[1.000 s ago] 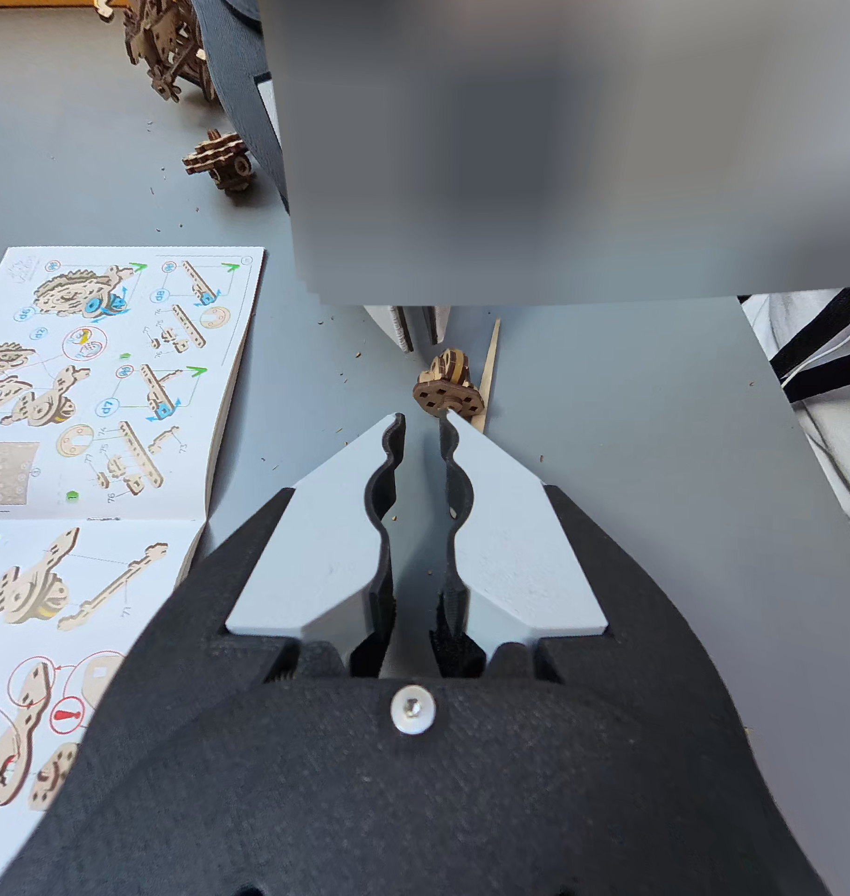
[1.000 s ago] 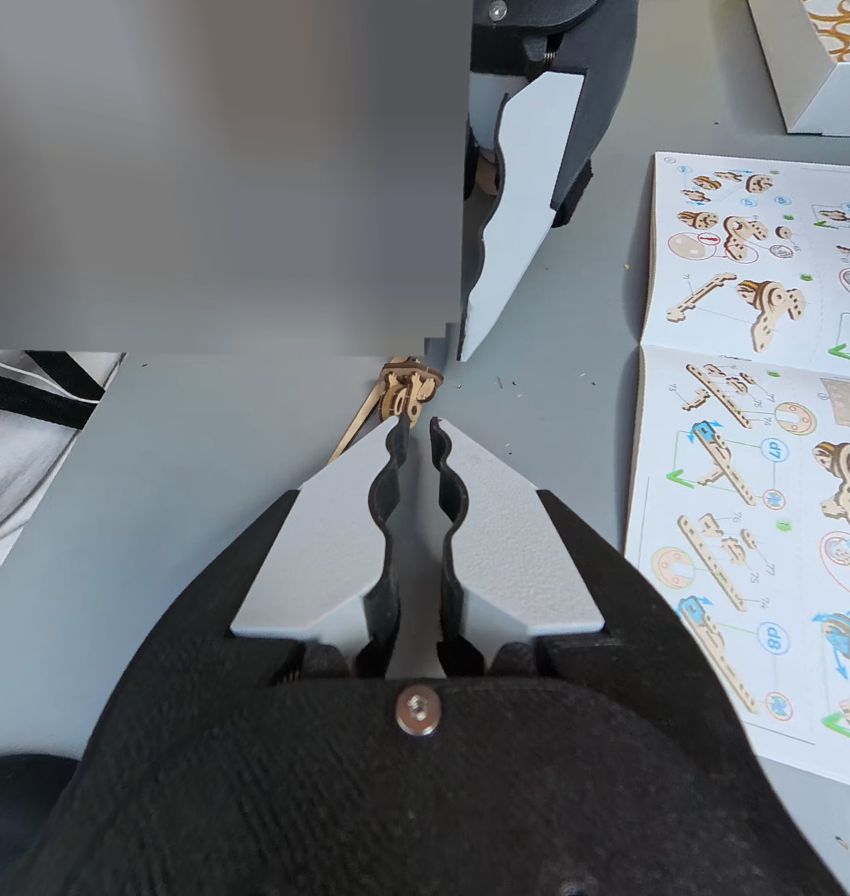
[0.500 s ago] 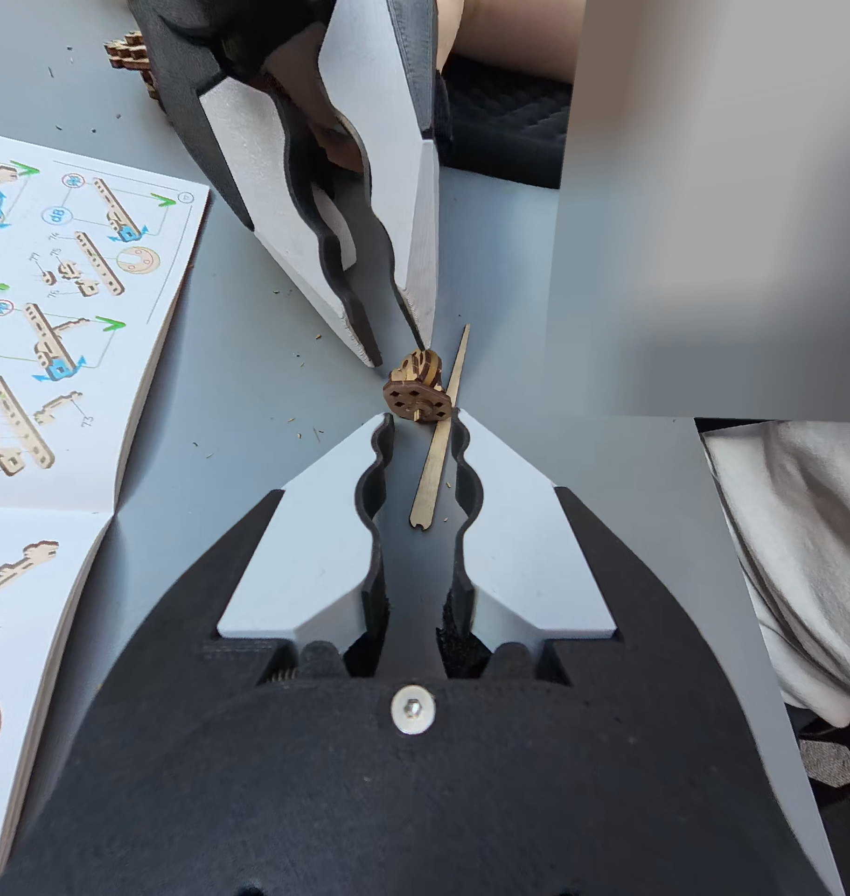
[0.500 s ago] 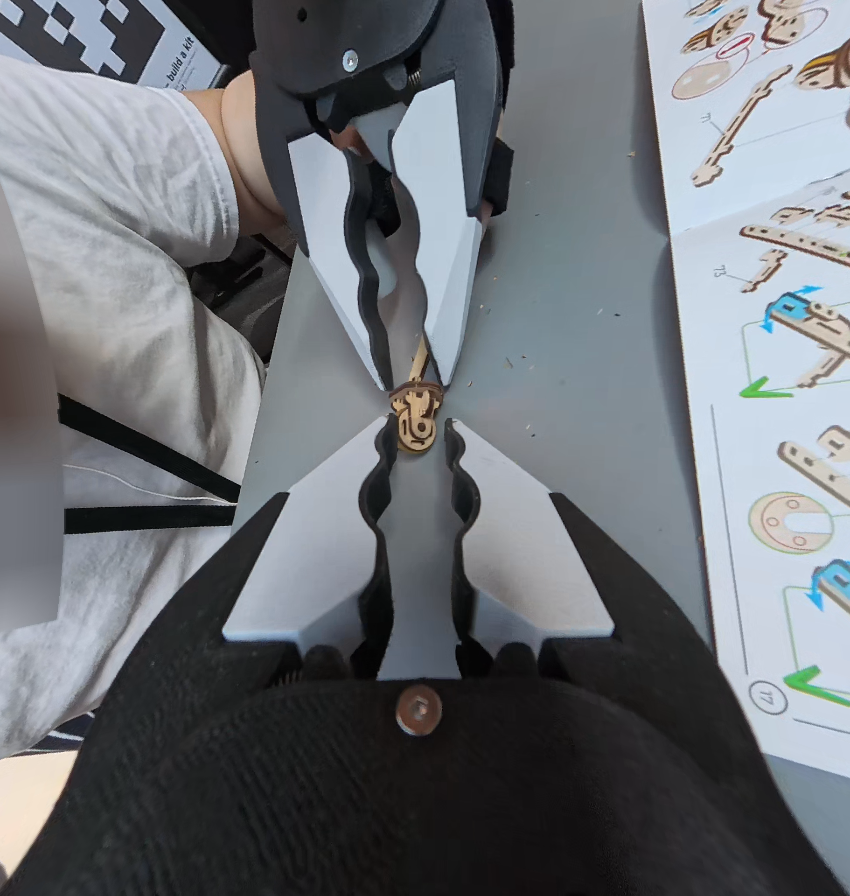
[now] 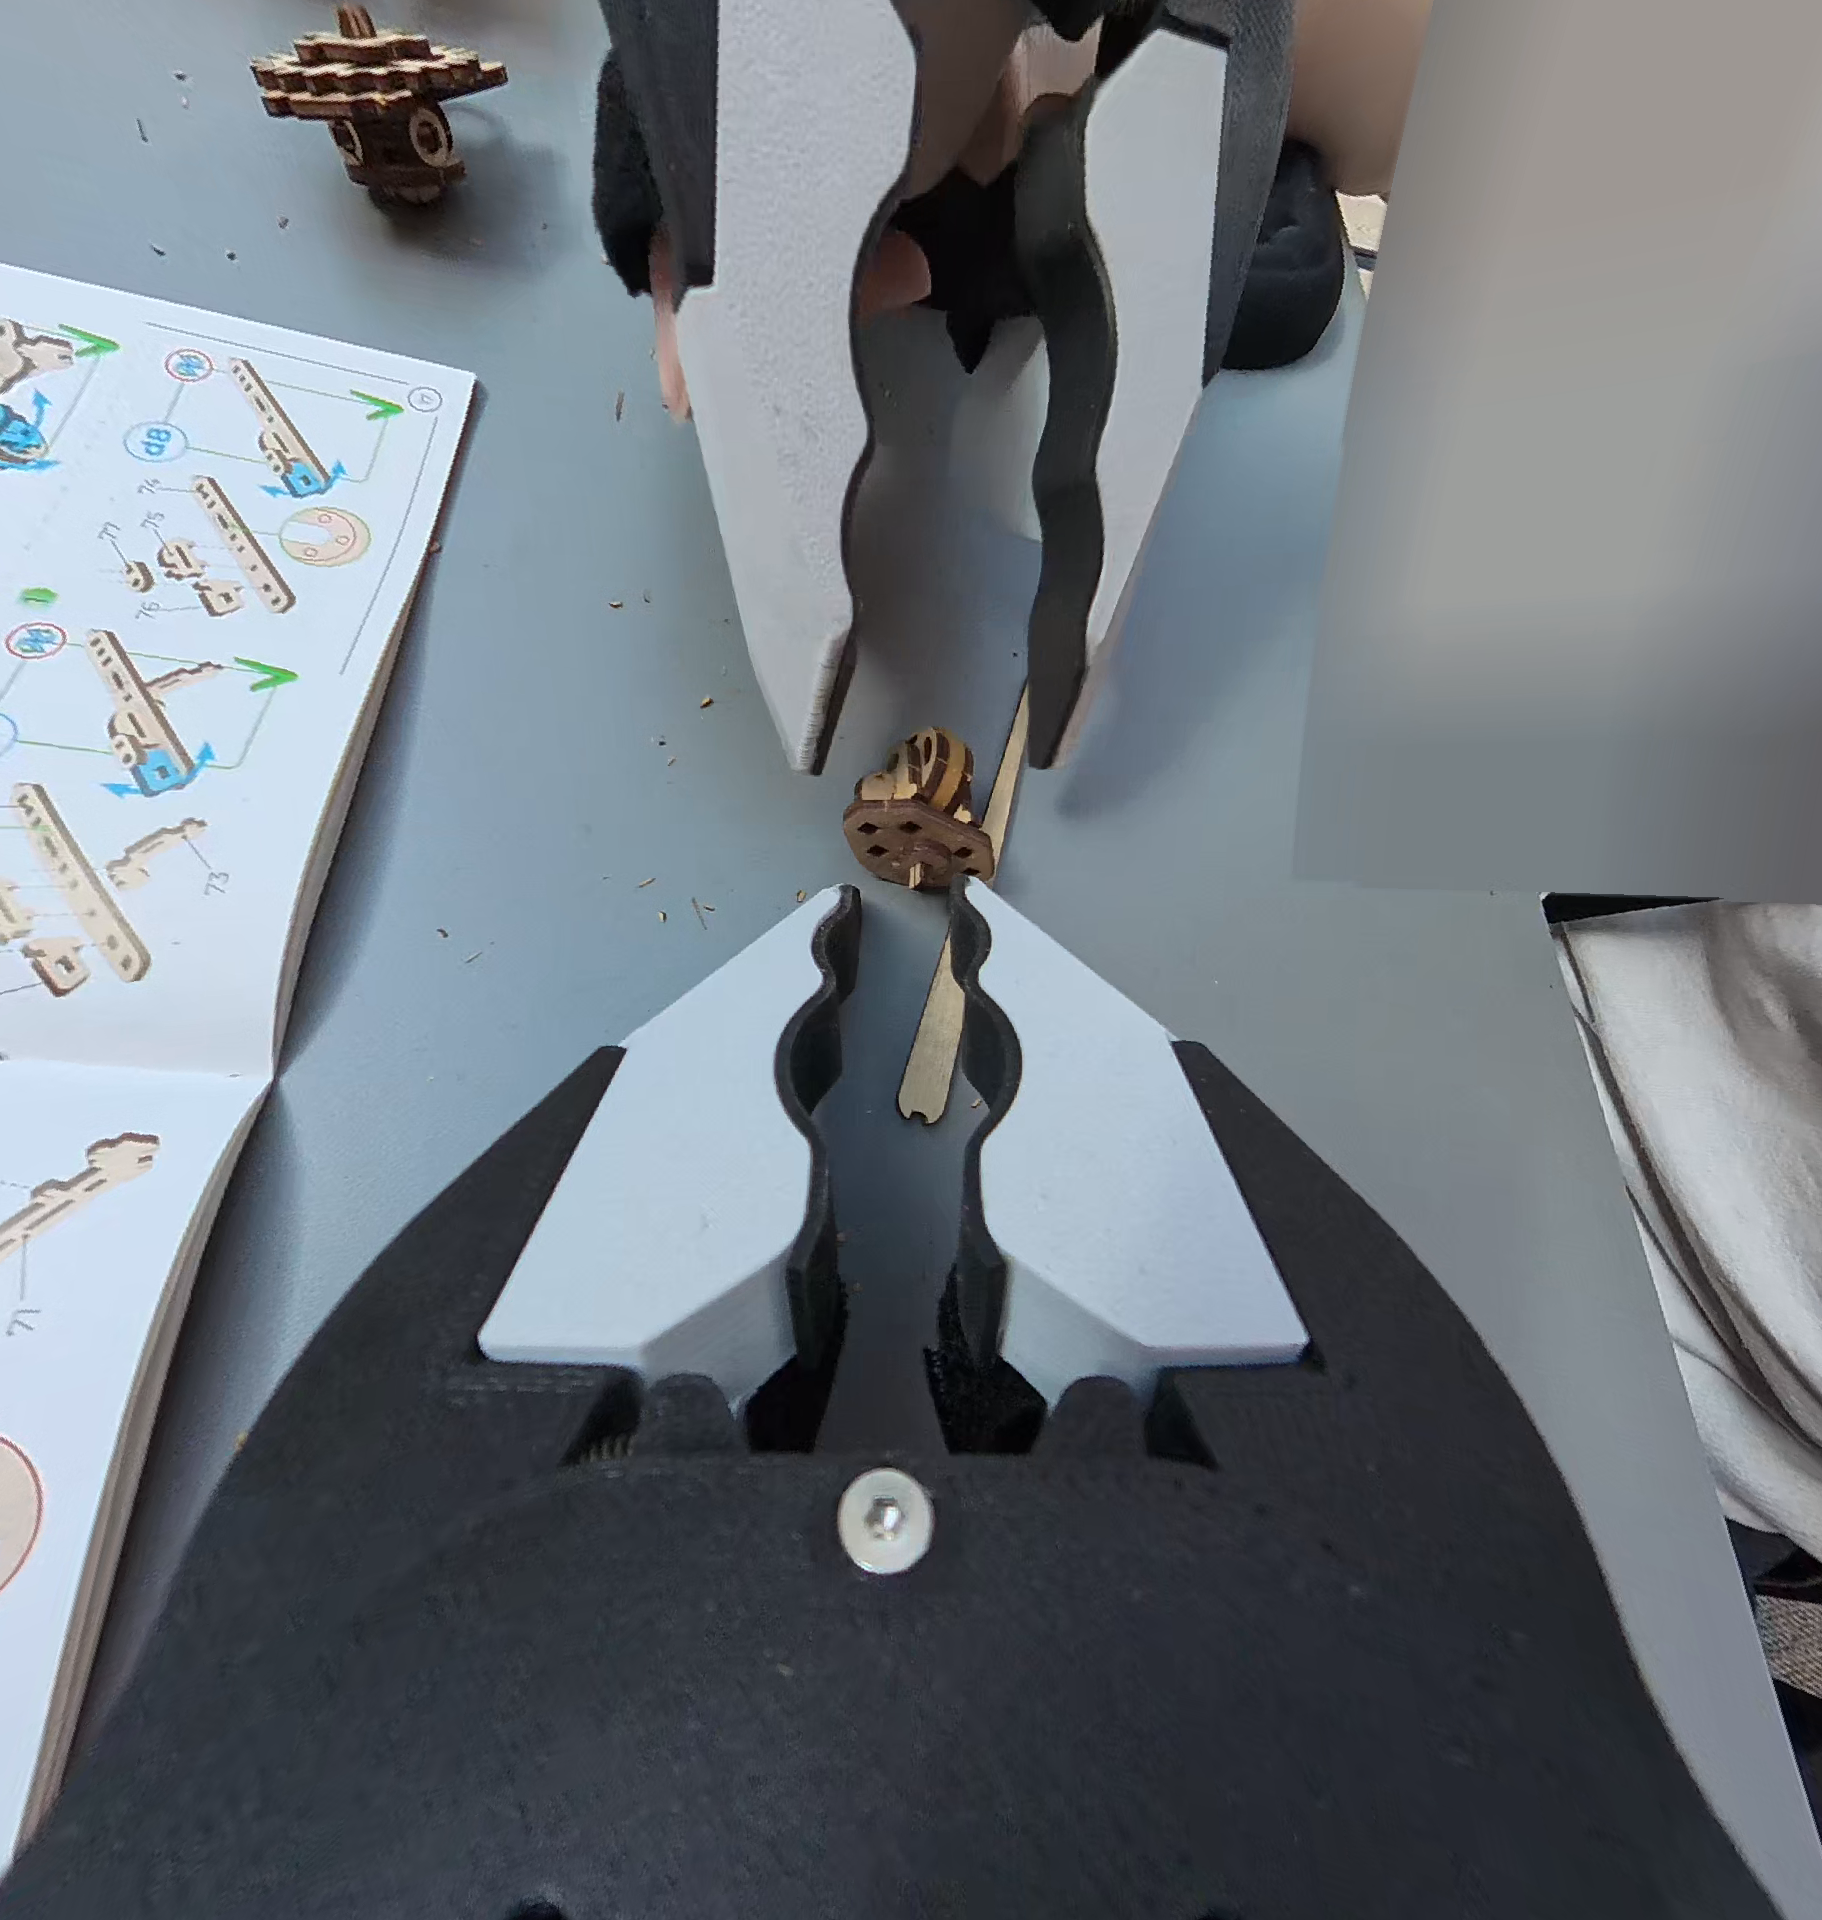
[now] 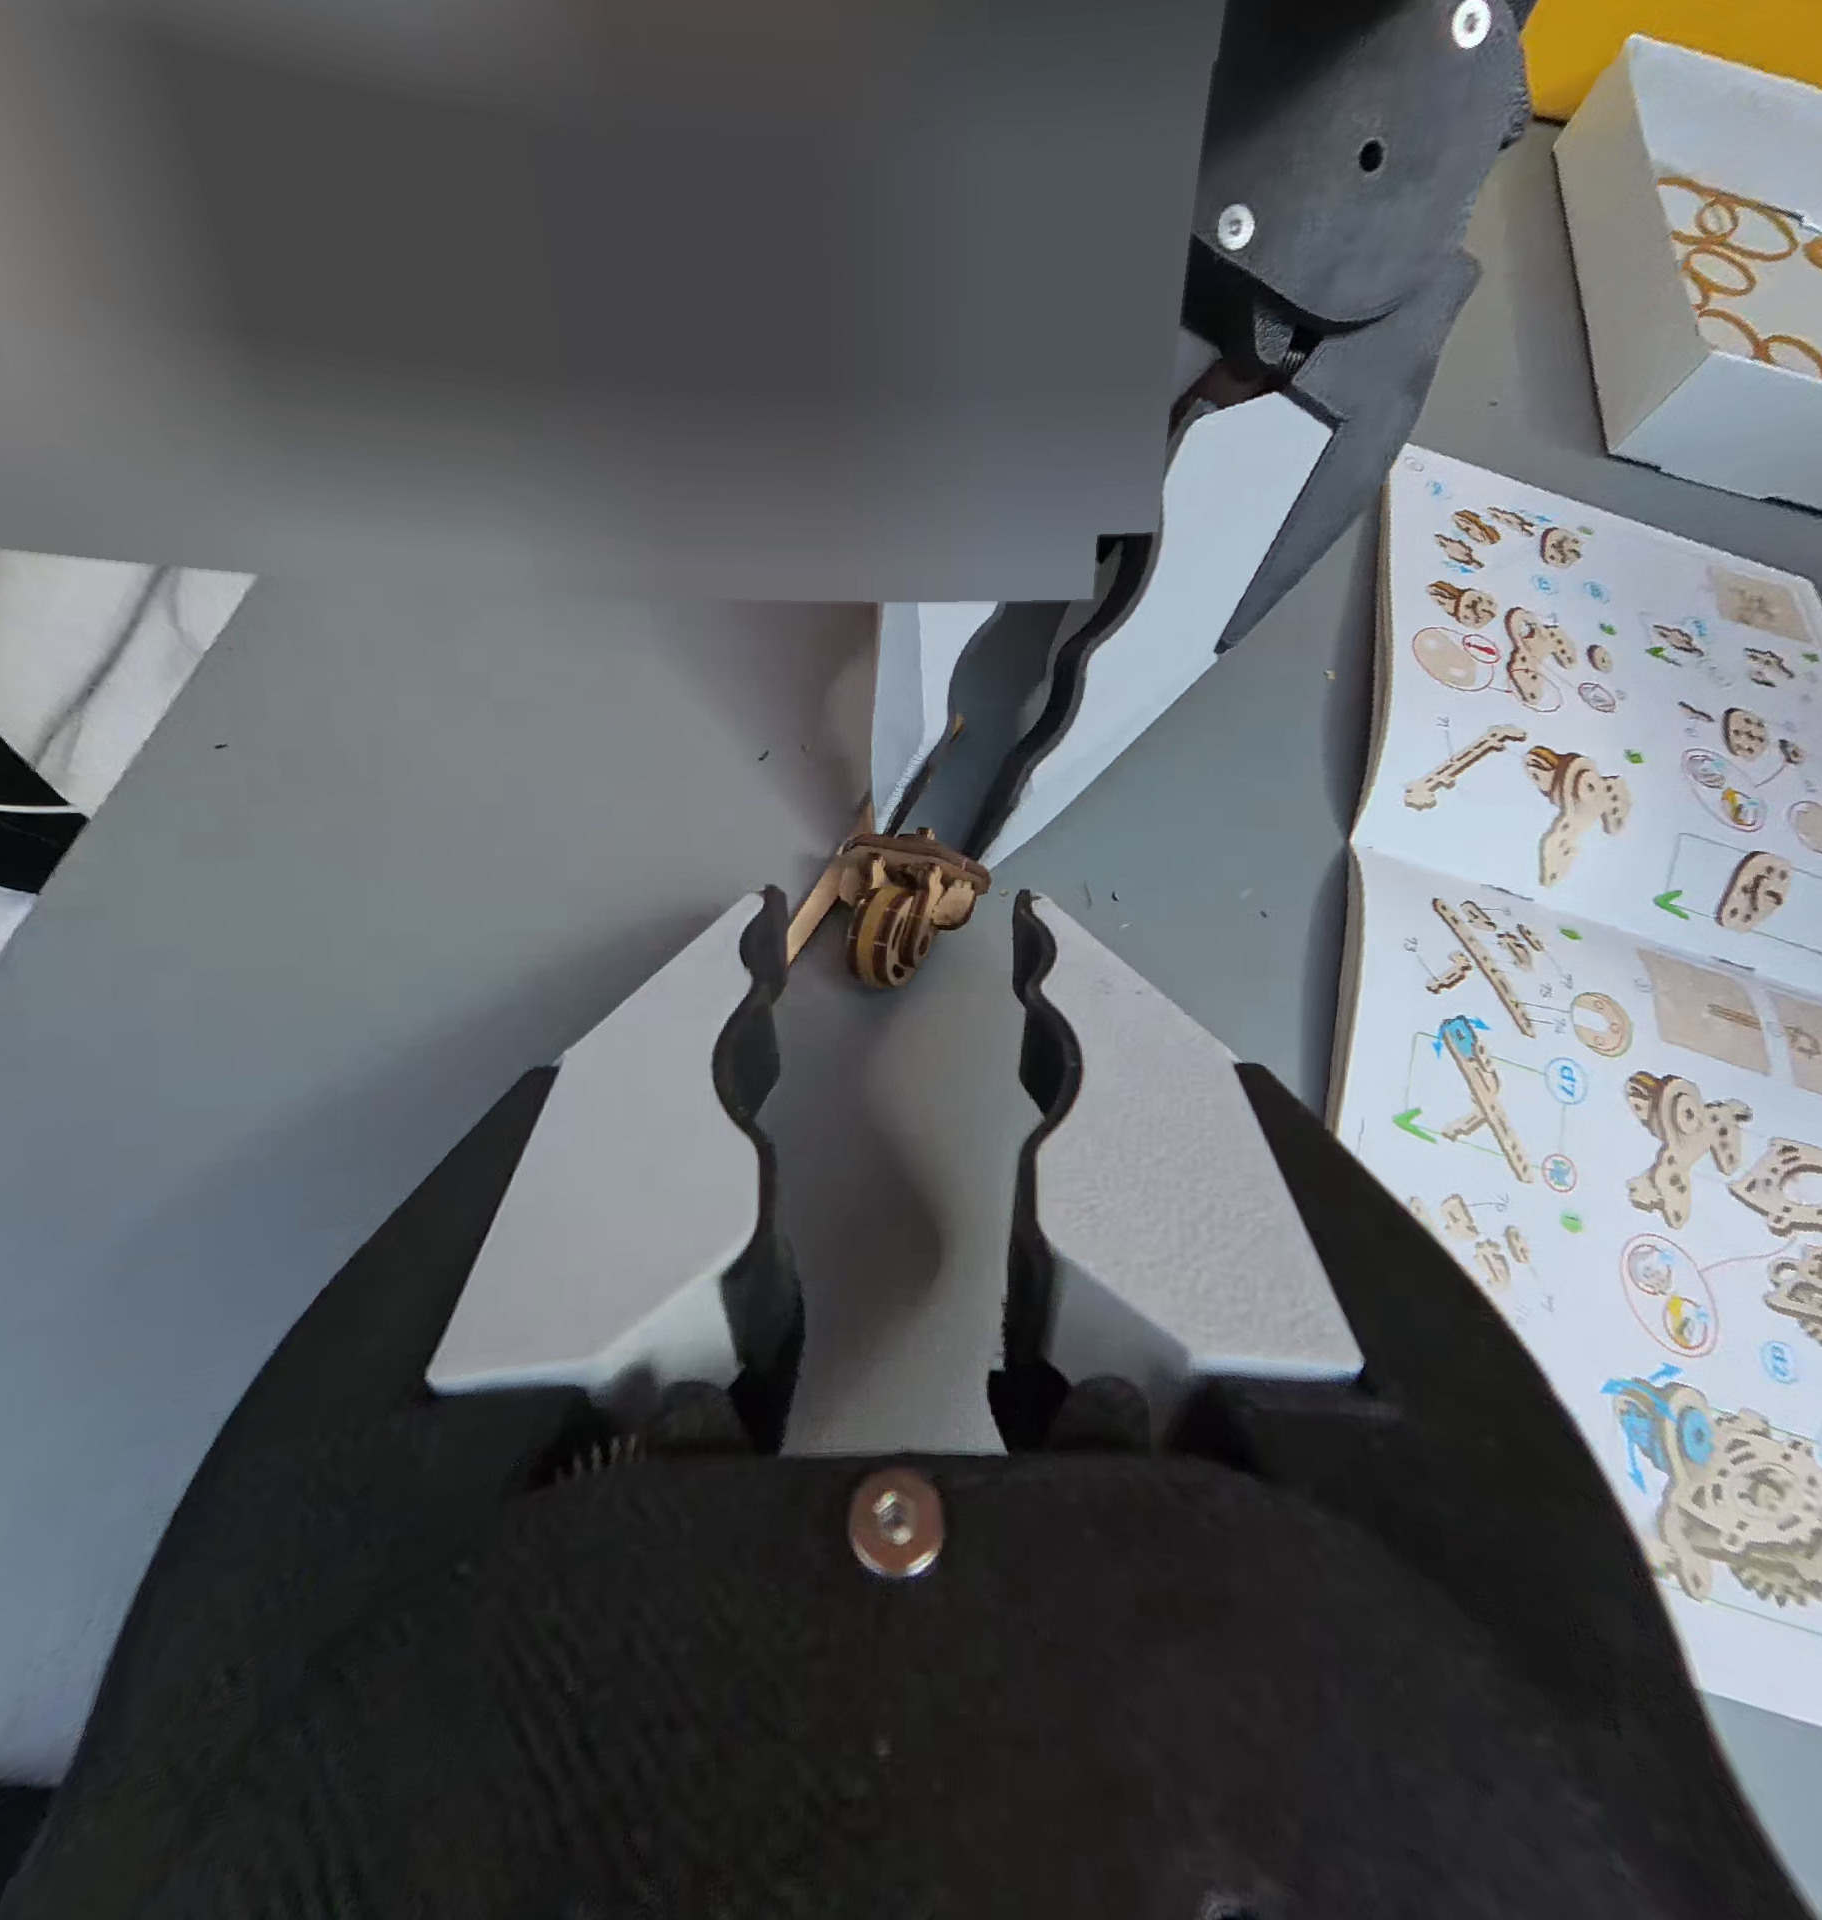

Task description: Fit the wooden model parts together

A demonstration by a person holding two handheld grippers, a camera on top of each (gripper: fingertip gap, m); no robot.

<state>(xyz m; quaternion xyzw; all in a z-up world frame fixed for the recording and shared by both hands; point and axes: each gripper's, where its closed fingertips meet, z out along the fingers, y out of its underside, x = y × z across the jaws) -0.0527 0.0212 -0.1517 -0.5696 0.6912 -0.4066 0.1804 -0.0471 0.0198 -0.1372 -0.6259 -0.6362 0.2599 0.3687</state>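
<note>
A small brown wooden model piece (image 5: 917,821) stands on the grey table (image 5: 554,810), with a thin pale wooden stick (image 5: 943,1018) lying beside it. My left gripper (image 5: 905,896) is narrowly open, its tips just short of the piece and the stick lying between its fingers near the right one. My right gripper (image 5: 933,753) faces it from the far side, open, tips on either side of the piece. In the right wrist view the piece (image 6: 902,914) sits between the open right gripper's tips (image 6: 899,909), the stick (image 6: 819,914) to its left, the left gripper (image 6: 938,821) just behind.
An open instruction booklet (image 5: 159,675) lies on the left, also in the right wrist view (image 6: 1613,1039). A wooden gear assembly (image 5: 387,114) sits at the back left. A white box (image 6: 1717,260) stands beyond the booklet. White cloth (image 5: 1717,1195) lies past the table's right edge.
My right gripper has opened wider around the wooden piece. My left gripper's gap has narrowed a little. The piece and the stick stay where they were.
</note>
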